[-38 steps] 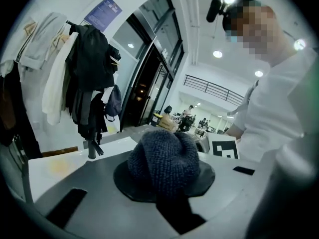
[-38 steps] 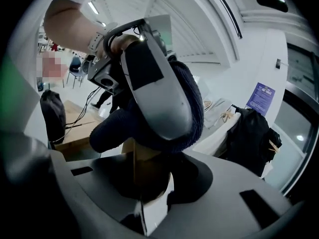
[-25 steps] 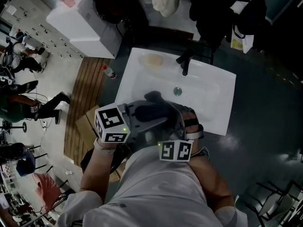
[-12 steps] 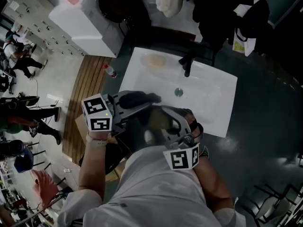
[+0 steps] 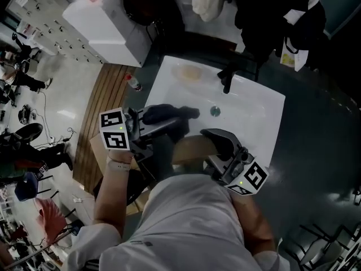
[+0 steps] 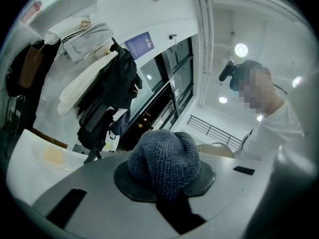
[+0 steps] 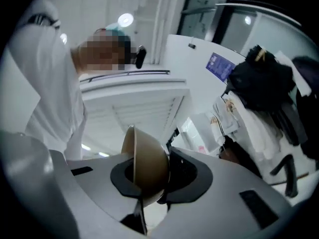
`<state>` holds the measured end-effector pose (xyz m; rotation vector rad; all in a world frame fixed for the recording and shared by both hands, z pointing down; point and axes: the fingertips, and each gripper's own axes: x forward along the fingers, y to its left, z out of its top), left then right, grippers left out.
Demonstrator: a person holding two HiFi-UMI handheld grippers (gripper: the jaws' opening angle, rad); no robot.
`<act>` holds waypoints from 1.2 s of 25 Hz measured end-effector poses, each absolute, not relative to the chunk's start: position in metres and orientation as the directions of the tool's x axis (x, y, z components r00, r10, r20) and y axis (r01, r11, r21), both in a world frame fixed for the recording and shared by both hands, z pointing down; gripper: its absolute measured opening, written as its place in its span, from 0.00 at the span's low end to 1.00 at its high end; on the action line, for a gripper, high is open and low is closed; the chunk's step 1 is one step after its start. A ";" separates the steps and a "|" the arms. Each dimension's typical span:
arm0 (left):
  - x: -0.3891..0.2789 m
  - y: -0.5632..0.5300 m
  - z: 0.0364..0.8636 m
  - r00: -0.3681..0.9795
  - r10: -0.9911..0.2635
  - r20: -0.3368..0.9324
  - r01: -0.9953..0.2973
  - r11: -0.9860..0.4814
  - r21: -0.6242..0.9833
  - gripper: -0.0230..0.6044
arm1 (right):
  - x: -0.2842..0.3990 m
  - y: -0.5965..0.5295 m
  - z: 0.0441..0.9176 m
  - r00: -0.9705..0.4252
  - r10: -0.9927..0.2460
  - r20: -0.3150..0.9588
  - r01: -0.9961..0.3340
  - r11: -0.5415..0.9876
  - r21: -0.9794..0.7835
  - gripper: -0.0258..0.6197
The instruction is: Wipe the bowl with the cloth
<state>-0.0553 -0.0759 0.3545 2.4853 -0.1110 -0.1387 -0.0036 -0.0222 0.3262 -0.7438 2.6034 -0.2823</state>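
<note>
In the head view my left gripper (image 5: 169,117) is shut on a dark knitted cloth (image 5: 167,112), bunched at its tips above the sink's near left part. The left gripper view shows the grey cloth (image 6: 164,164) filling the gap of that gripper (image 6: 164,185). To the right, my right gripper (image 5: 217,144) is shut on the rim of a tan bowl (image 5: 189,149), held tilted close to the person's chest. In the right gripper view the bowl (image 7: 148,171) stands edge-on in that gripper (image 7: 149,185). Cloth and bowl are apart.
A white sink (image 5: 254,126) lies below, with a black tap (image 5: 227,78), a drain (image 5: 215,111) and a yellowish patch (image 5: 189,72) at its back left. A bottle (image 5: 133,84) lies on wooden slats at left. A white cabinet (image 5: 107,24) stands behind. Clothes hang beyond the sink.
The cloth was against the bowl; my left gripper has drawn it away to the left. My right gripper has rolled and risen with the bowl, its marker cube swinging right.
</note>
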 end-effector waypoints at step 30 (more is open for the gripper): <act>-0.037 -0.054 0.328 0.782 -0.228 -0.580 0.403 -0.525 0.750 0.15 | 0.021 -0.063 0.354 -0.575 -0.656 -0.489 0.157 0.498 -0.853 0.17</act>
